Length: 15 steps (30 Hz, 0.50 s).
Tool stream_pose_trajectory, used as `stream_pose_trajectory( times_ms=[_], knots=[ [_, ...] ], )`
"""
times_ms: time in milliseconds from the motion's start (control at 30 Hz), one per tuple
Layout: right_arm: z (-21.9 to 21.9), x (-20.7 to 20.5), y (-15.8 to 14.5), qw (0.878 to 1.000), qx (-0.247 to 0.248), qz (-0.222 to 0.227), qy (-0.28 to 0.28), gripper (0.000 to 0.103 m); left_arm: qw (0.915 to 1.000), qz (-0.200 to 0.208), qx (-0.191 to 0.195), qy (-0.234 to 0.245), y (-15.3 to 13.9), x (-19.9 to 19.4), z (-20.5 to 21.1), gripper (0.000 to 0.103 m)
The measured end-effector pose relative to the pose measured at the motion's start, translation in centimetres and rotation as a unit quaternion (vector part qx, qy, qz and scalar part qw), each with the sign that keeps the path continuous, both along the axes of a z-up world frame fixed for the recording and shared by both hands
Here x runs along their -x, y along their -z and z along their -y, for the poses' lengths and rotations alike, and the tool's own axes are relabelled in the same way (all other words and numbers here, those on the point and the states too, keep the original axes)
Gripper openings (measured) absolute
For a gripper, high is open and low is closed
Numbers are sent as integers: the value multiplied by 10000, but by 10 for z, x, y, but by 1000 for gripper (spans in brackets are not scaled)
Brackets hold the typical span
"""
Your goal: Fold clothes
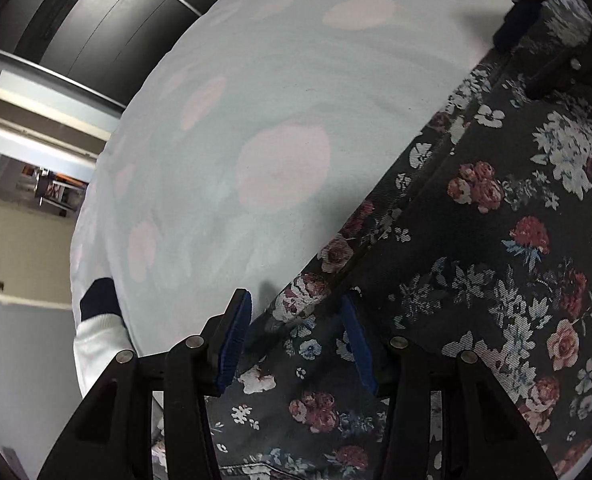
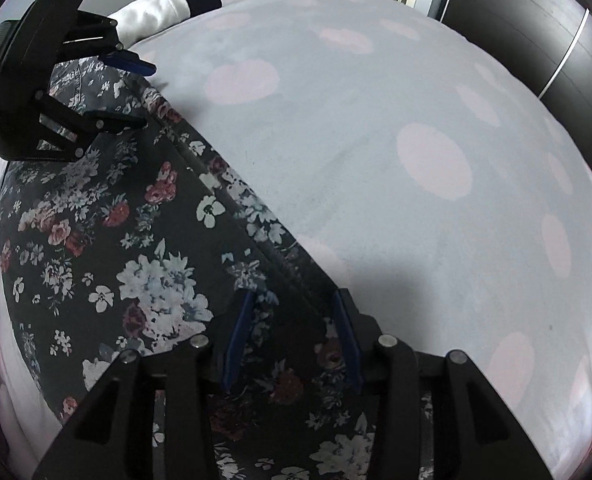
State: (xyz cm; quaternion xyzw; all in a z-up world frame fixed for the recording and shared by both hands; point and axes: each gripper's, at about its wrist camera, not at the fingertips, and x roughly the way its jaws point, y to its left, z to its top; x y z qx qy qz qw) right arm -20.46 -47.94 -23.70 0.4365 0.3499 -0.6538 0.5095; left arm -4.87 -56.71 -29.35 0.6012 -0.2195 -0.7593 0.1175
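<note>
A dark floral garment (image 1: pixel 476 240) lies flat on a pale bed sheet with pink dots (image 1: pixel 256 140). It also shows in the right wrist view (image 2: pixel 108 240). My left gripper (image 1: pixel 296 300) is open, its blue pads either side of the garment's folded edge at one end. My right gripper (image 2: pixel 292 300) is open over the same edge at the other end. Each gripper shows in the other's view: the right one at the top right (image 1: pixel 536 12), the left one at the top left (image 2: pixel 132 88).
A white sleeve with a dark cuff (image 2: pixel 176 4) lies at the bed's far edge, also in the left wrist view (image 1: pixel 100 320). A dark wardrobe (image 2: pixel 536 40) stands beside the bed. The sheet (image 2: pixel 376 140) spreads wide beside the garment.
</note>
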Motion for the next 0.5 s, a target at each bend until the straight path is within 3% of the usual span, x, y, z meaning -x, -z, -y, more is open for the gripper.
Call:
stream_pose_trajectory(
  times_ms=[33,100,233,400,500],
  knots=[
    [-2,-3,0,10000,9,-35,-15,36,10000,16,-81,-1,-1,-1,0,38],
    [-5,-10,0,9998,-9,-154,-91,19,9997,72,-217,28,-1,-3,-3,23],
    [-10,-25,-1,9988,-83,-433,-229,8,9994,173,-313,20,0,-3,-10,0],
    [-15,-35,-13,9978,24,-660,-92,4,9977,132,-541,-388,-7,2,-4,0],
    [-19,-40,-24,9969,131,-772,-81,4,9979,20,-485,-435,-18,-1,-7,0]
  ],
)
